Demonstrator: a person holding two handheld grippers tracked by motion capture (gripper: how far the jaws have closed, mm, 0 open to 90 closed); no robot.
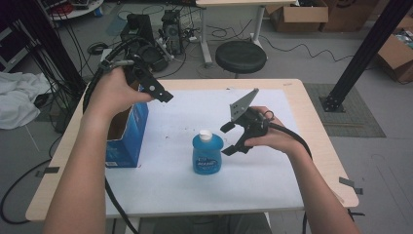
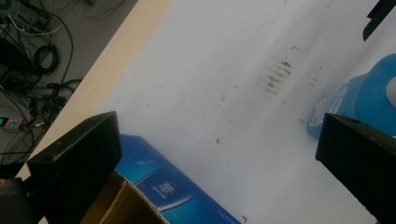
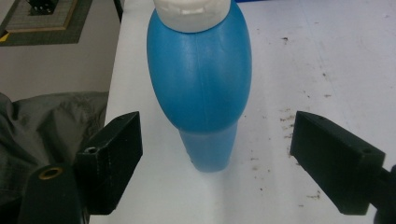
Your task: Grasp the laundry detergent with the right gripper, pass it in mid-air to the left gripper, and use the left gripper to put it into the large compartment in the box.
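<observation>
I take this as the approach to a grasp. My right gripper [image 1: 230, 139] sits just right of the blue bottle [image 1: 207, 155], jaws spread wide and empty — in the right gripper view the bottle [image 3: 200, 79] stands upright between them, untouched. Next I'd ease in until both jaws flank the body, then squeeze. Beyond the bottle and to its left, my left gripper [image 1: 153, 90] hangs open over the blue carton [image 1: 127, 136] — holding nothing.
</observation>
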